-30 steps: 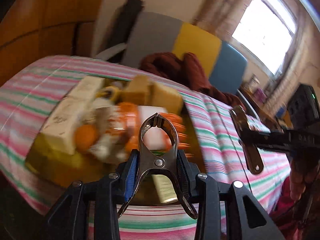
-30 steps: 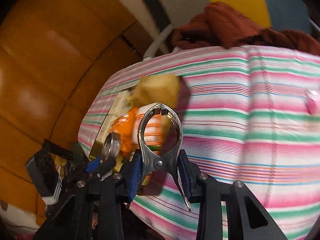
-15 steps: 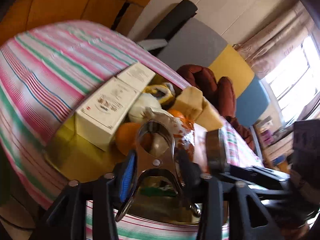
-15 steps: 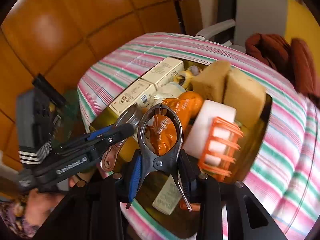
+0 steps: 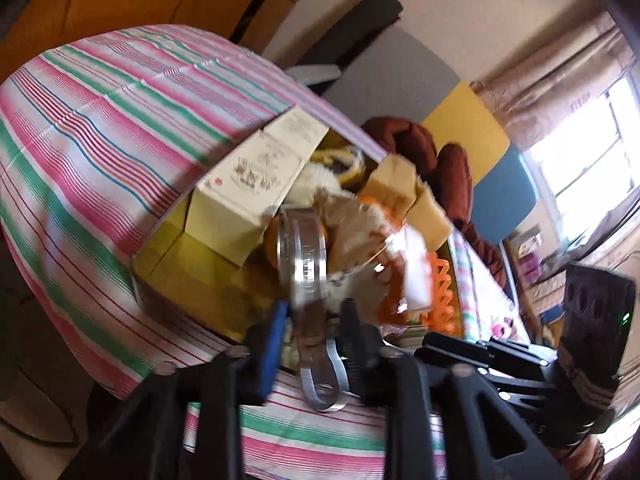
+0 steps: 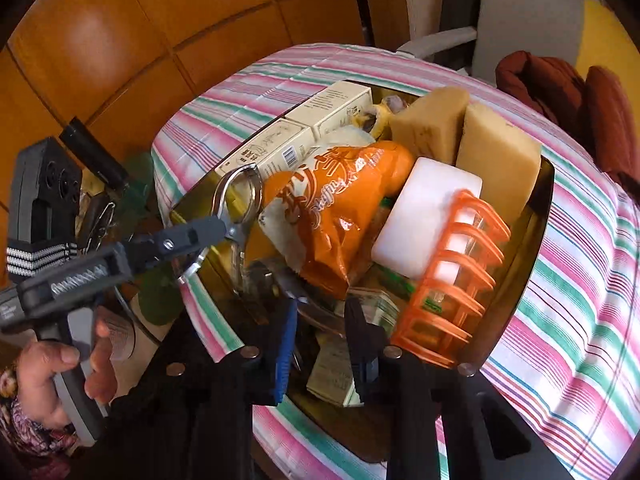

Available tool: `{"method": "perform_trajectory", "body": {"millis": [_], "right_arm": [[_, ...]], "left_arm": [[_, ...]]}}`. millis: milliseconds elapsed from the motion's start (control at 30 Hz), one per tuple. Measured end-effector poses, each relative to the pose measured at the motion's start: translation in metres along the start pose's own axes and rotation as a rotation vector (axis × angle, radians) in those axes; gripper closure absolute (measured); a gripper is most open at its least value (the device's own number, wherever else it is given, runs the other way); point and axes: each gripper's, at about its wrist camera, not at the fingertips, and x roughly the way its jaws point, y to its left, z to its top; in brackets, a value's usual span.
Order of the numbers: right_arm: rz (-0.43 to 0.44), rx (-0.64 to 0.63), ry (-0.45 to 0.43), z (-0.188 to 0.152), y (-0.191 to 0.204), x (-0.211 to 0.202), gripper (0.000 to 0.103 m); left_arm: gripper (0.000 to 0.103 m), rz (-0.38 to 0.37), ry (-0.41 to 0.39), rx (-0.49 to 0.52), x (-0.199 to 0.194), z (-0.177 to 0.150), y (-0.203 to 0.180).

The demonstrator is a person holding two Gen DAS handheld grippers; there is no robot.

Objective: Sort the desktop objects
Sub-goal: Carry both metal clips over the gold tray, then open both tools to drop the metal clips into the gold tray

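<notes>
Striped cloth in pink, green and white covers the desk (image 6: 580, 240). On it sits a dark, yellow-lined tray (image 6: 544, 216), crammed full. In the right wrist view, two cream boxes (image 6: 320, 120) lie end to end along the tray's 10 o'clock side, and two tan sponges (image 6: 496, 152) stand at 1 o'clock. A white block (image 6: 424, 216) leans at 3 o'clock with an orange rack (image 6: 452, 280) in front of it. Some paper notes (image 6: 372, 300) lie flat on the tray floor at 6 o'clock.

The orange bag (image 6: 336, 216) lies on top in the middle, and it looks the readiest thing to sort. Its long axis runs from 1 o'clock down to 7 o'clock, with the crimped lower end nearest the camera.

The right claw (image 6: 302, 292) is clenched. It points steeply down with its dark tips just beside that lower end, so the bag lies at 12 o'clock from it. Whether the tips pinch the bag's edge I cannot tell, since they are in shadow.

The left claw (image 6: 248, 168) comes in from 9 o'clock, also clenched, with nothing in its loop. It sits between the nearer box and the bag's upper left edge, close to both.

I judge the right hand the better placed, since it can take the bag by its end and along its length.
</notes>
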Motion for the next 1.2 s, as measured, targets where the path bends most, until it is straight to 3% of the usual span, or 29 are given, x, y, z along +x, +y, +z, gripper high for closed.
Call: {"method": "perform_trajectory", "body": {"millis": [167,267,333,433,533,633,767,867,967,1033,1100,1200], "right_arm": [[0.018,0.008,0.036,0.007,0.006,0.024,0.080],[0.003,-0.014,0.040,0.014,0.013,0.037,0.081],[0.053,0.025,0.038,0.016,0.010,0.036,0.081],[0.127,0.082,-0.049,0.014,0.001,0.012,0.080],[0.083,0.106,-0.121,0.022,-0.007,-0.003,0.080],[0.000,0.117,-0.110,0.036,-0.013,0.003,0.077],[0.007,0.086,-0.044,0.049,-0.009,0.033,0.078],[-0.029,0.068,-0.059,0.058,-0.004,0.043,0.078],[-0.008,0.075,-0.073,0.064,-0.005,0.050,0.078],[0.024,0.130,-0.045,0.063,-0.013,0.055,0.069],[0.080,0.187,-0.041,0.055,-0.023,0.048,0.069],[0.012,0.198,-0.110,0.039,-0.037,0.016,0.069]], "left_arm": [[0.083,0.074,-0.036,0.087,0.015,0.007,-0.011],[0.079,0.108,-0.041,0.027,0.015,0.014,0.000],[0.078,0.113,-0.024,0.000,0.007,0.014,0.005],[0.064,0.070,-0.057,-0.031,-0.009,0.008,0.009],[0.060,0.097,-0.114,-0.018,-0.021,0.002,0.008],[0.060,0.094,-0.128,0.003,-0.023,0.001,0.006],[0.060,0.096,-0.094,-0.002,-0.018,0.002,0.009],[0.060,0.113,-0.111,0.033,-0.019,0.001,0.002],[0.059,0.159,-0.104,0.083,-0.018,0.000,-0.007],[0.058,0.167,-0.104,0.106,-0.021,-0.003,-0.012],[0.053,0.174,-0.116,0.126,-0.025,-0.004,-0.014],[0.053,0.181,-0.136,0.152,-0.027,0.000,-0.020]]}}
